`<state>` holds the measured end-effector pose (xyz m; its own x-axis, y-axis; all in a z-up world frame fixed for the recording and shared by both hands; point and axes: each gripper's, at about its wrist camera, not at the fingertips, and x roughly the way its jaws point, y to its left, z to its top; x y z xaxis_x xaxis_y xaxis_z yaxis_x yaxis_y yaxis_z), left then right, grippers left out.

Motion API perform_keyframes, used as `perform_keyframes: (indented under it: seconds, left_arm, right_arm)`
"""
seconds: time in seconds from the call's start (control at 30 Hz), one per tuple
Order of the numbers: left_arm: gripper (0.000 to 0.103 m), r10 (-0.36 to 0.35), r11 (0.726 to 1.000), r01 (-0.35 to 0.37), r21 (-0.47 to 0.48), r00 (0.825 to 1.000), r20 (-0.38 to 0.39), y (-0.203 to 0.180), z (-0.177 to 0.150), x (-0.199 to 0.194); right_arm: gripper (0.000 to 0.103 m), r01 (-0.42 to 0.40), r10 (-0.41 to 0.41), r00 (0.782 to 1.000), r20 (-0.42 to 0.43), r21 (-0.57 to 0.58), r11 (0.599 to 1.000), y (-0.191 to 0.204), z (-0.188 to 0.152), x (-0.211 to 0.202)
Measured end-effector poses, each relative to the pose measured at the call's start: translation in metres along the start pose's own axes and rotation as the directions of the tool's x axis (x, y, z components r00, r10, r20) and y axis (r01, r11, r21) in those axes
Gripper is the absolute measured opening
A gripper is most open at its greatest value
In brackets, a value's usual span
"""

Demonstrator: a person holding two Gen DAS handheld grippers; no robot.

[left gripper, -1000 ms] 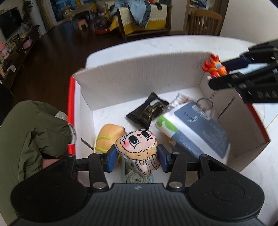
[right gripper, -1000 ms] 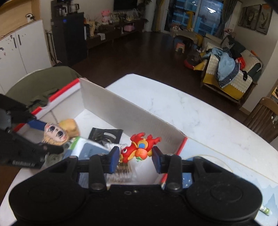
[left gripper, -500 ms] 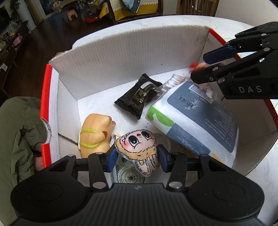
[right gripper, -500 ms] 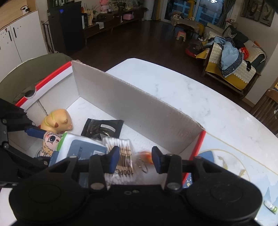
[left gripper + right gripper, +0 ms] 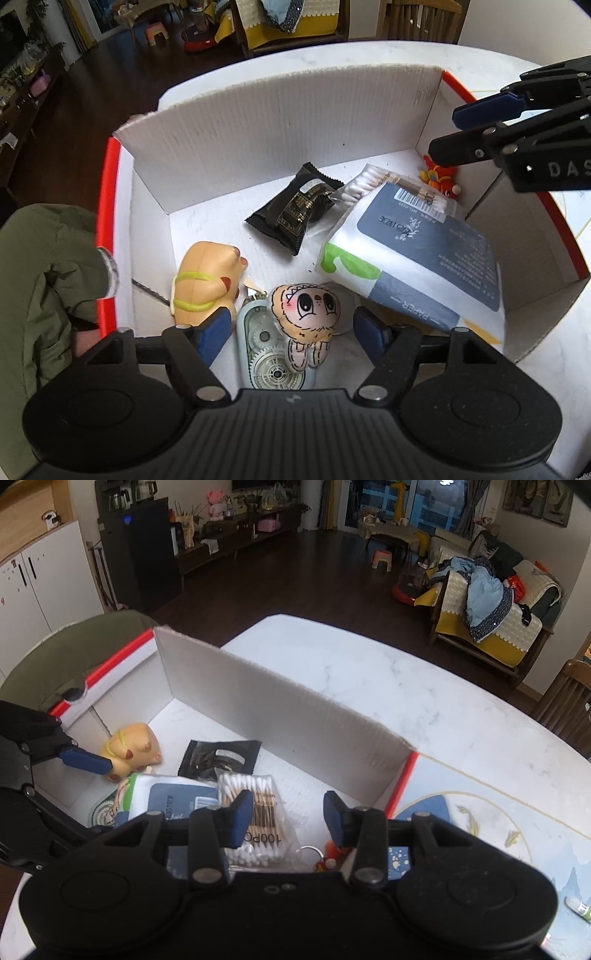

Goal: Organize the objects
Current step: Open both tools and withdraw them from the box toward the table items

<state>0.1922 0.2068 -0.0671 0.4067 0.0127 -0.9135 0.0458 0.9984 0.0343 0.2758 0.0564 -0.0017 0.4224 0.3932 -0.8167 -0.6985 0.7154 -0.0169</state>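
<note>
- In the white cardboard box (image 5: pixel 280 122) on the desk (image 5: pixel 424 686) lie one tan dog toy (image 5: pixel 205 280), one black sachet (image 5: pixel 295 205), one cotton-swab pack (image 5: pixel 255 812), one tissue pack (image 5: pixel 417 258), one red figure (image 5: pixel 437 177) and one tape dispenser (image 5: pixel 271 362).
- The left claw (image 5: pixel 291 328) has just been spreading; one plush doll (image 5: pixel 306 314) lies loose between its pads, atop the dispenser.
- The right claw (image 5: pixel 288 814) stands parted, holding nothing.
</note>
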Motion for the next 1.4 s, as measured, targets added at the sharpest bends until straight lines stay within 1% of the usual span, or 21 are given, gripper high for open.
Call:
perform_keyframes:
  seconds: [0.2,0.5,0.67,0.87,0.93,0.97,1.03,1.13,1.2,1.23,1.3,1.4]
  left_arm:
    - [0.073,0.024,1.0,-0.023,-0.016,0.998,0.065,0.002,0.004,-0.019]
    - [0.073,-0.005,0.994,0.022,-0.104,0.986,0.164,-0.001,-0.005,-0.06]
    - [0.073,-0.015,0.989,0.047,-0.14,0.976,0.219,-0.013,-0.007,-0.079]
    - [0.073,-0.01,0.988,0.051,-0.146,0.963,0.269,-0.041,-0.014,-0.097]
    - [0.078,-0.009,0.987,0.053,-0.152,0.962,0.274,-0.051,-0.015,-0.1]
    - [0.081,-0.007,0.986,0.053,-0.158,0.96,0.279,-0.057,-0.016,-0.101]
    - [0.081,-0.002,0.986,0.05,-0.161,0.958,0.287,-0.069,-0.017,-0.103]
    - [0.081,-0.007,0.984,0.059,-0.168,0.956,0.293,-0.087,-0.016,-0.104]
    - [0.081,-0.006,0.982,0.062,-0.18,0.956,0.293,-0.1,-0.015,-0.104]
    - [0.081,-0.009,0.981,0.066,-0.183,0.956,0.293,-0.107,-0.014,-0.103]
    - [0.081,-0.011,0.981,0.066,-0.182,0.956,0.292,-0.122,-0.011,-0.1]
    - [0.082,-0.014,0.982,0.067,-0.178,0.959,0.284,-0.145,-0.004,-0.095]
  right_arm:
    - [0.043,-0.033,0.033,0.999,0.032,-0.002,0.999,-0.004,-0.006,-0.025]
    - [0.043,-0.08,0.08,0.994,0.077,-0.002,0.997,-0.005,-0.025,-0.063]
    - [0.044,-0.111,0.111,0.989,0.093,-0.01,0.994,-0.004,-0.04,-0.083]
    - [0.046,-0.152,0.154,0.983,0.105,-0.028,0.988,-0.003,-0.069,-0.107]
    - [0.051,-0.165,0.168,0.98,0.11,-0.034,0.986,-0.006,-0.08,-0.115]
    - [0.058,-0.171,0.174,0.978,0.117,-0.034,0.985,-0.008,-0.085,-0.12]
    - [0.065,-0.184,0.187,0.974,0.126,-0.033,0.982,-0.015,-0.094,-0.128]
    - [0.07,-0.195,0.197,0.972,0.127,-0.028,0.98,-0.027,-0.109,-0.137]
    - [0.078,-0.197,0.198,0.972,0.126,-0.025,0.98,-0.037,-0.117,-0.142]
    - [0.079,-0.197,0.198,0.972,0.125,-0.022,0.98,-0.042,-0.121,-0.145]
    - [0.084,-0.191,0.191,0.974,0.122,-0.016,0.981,-0.054,-0.127,-0.148]
    - [0.089,-0.182,0.182,0.976,0.117,-0.004,0.983,-0.073,-0.138,-0.152]
